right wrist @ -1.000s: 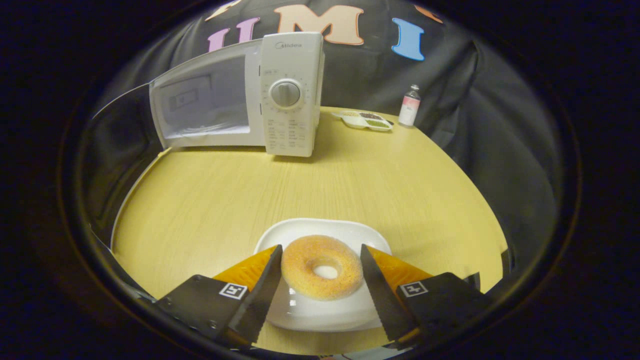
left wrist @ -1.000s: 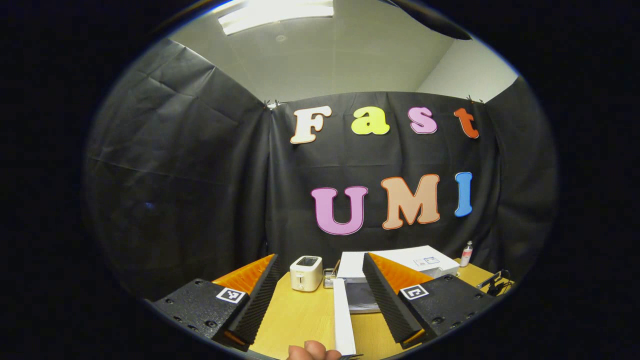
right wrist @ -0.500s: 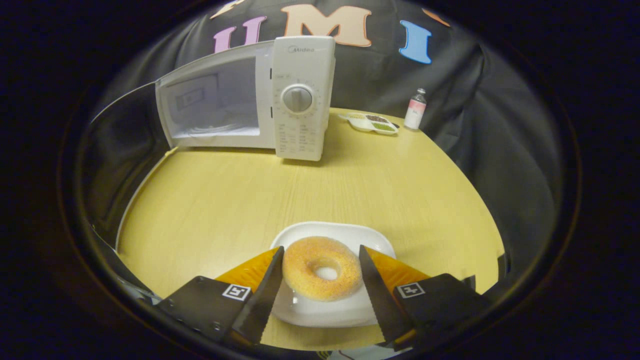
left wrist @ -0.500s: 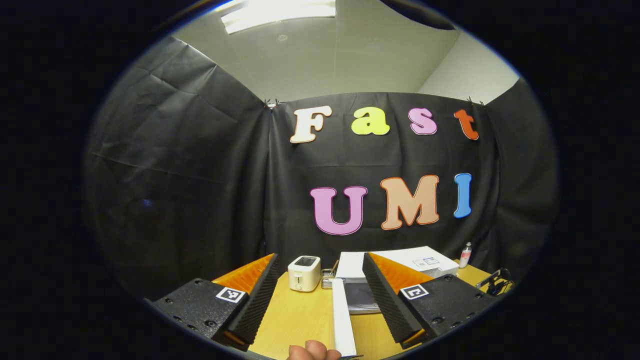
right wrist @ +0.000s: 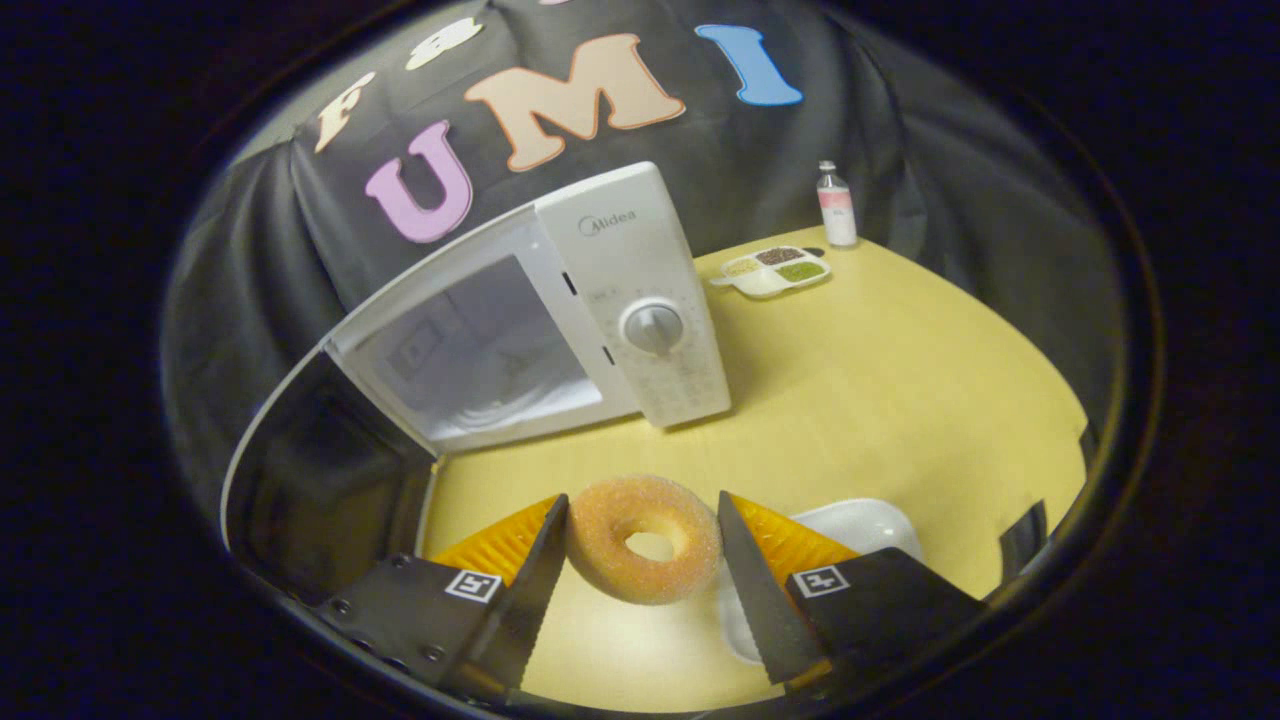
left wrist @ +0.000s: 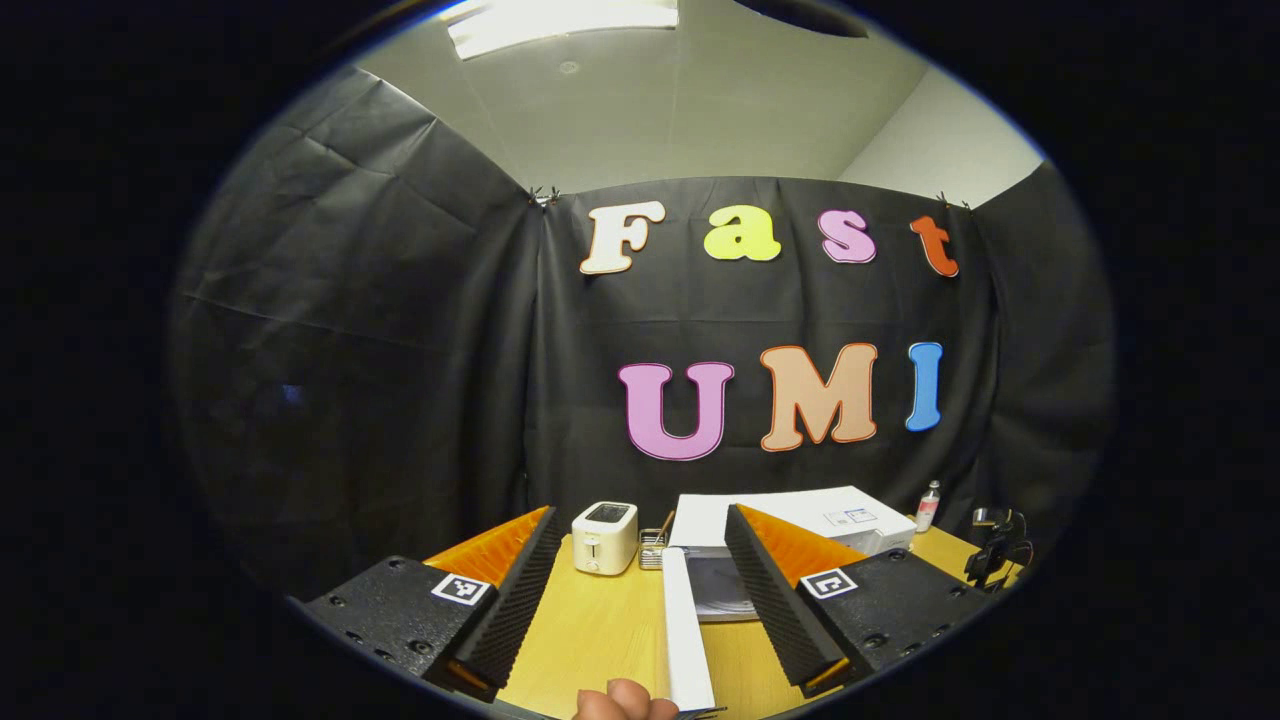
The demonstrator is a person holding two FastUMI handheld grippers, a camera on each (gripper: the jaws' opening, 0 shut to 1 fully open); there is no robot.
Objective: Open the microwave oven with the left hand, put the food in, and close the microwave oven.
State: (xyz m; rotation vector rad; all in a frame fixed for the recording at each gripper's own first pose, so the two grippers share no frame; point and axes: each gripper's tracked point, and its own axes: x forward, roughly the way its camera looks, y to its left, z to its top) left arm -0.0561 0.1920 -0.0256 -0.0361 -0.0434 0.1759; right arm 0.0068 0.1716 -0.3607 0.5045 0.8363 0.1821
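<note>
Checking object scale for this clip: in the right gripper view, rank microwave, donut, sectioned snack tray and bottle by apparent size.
1. microwave
2. donut, though it is nearest the camera, which inflates it
3. sectioned snack tray
4. bottle; close to the tray, so that order is unsure

Right gripper view: microwave (right wrist: 560, 320) cavity open at centre left, door (right wrist: 320, 480) swung out at lower left, flanking approach. Bare table (right wrist: 900, 400) at centre right gives wide passage. Sauce tray (right wrist: 770, 272) and bottle (right wrist: 835, 205) at upper right, well apart from microwave. Plate (right wrist: 860, 525) at lower right.
</note>
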